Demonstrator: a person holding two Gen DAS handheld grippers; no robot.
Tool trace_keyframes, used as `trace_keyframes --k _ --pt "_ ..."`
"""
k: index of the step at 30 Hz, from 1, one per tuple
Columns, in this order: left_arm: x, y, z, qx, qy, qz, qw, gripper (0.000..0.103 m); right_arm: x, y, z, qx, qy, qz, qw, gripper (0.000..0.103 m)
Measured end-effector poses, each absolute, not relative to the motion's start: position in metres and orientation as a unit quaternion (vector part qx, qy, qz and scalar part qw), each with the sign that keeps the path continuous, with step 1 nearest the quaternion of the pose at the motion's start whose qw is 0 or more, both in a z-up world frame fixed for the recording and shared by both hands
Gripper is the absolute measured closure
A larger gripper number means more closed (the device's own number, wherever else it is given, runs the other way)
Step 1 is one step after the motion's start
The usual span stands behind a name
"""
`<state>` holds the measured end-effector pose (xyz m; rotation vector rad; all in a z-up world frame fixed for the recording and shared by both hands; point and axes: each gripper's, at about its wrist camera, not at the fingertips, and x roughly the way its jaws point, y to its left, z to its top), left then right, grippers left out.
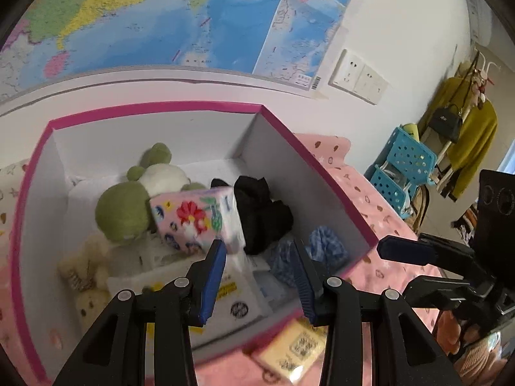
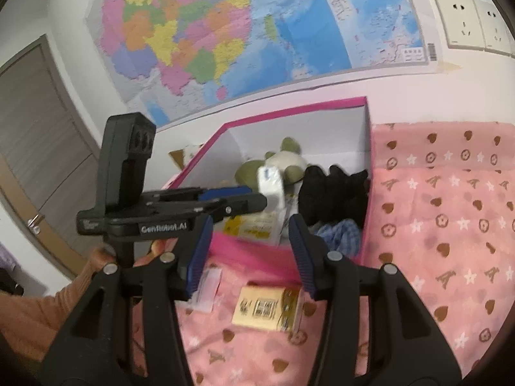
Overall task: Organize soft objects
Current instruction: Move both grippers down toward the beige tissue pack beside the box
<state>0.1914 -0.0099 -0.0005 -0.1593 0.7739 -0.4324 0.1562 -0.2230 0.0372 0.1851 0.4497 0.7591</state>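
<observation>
**Tissue pack lands among the soft toys**

Inside the pink-rimmed box, a flowered tissue pack lies tilted against a green plush frog, with black cloth and blue checked fabric beside it. The left gripper hangs just over the box, jaws partly apart and holding nothing. The right gripper, on the near side, also carries nothing, jaws partly apart. Packing looks well along; next likely comes the yellow card on the pink bedspread, needing a low, flat pinch. The box floor is crowded and blurred, and a cream toy is half hidden.
</observation>
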Motion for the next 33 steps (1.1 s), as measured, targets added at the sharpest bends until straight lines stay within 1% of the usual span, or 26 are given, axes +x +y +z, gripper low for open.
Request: trace_keyframes --k 4,7,8,11,14,15,24,33 --pt "0.166 -0.007 0.004 -0.067 0.357 -0.212 0.907 0.062 0.141 -0.225 0.026 0.078 0.219 0.391 0.891 0.051" --pt "0.15 -0.006 0.005 -0.063 0.349 -0.211 0.911 0.062 0.137 -0.225 0.013 0.073 0.229 0.395 0.887 0.047" --pt "0.144 -0.007 0.005 -0.063 0.346 -0.214 0.912 0.061 0.138 -0.225 0.008 0.073 0.235 0.393 0.886 0.044" --pt "0.12 -0.009 0.009 -0.047 0.32 -0.21 0.923 0.056 0.144 -0.227 -0.014 0.083 0.263 0.385 0.881 0.043" --pt "0.099 -0.015 0.009 -0.039 0.309 -0.222 0.924 0.053 0.154 -0.23 -0.032 0.098 0.289 0.369 0.878 0.043" --pt "0.095 -0.017 0.006 -0.037 0.312 -0.221 0.923 0.051 0.158 -0.23 -0.037 0.102 0.295 0.365 0.877 0.043" --pt "0.09 -0.031 -0.035 -0.038 0.371 -0.199 0.906 0.051 0.171 -0.22 -0.057 0.111 0.32 0.358 0.87 0.043" --pt "0.093 -0.042 -0.051 -0.03 0.394 -0.19 0.899 0.051 0.173 -0.22 -0.061 0.116 0.324 0.355 0.869 0.043"
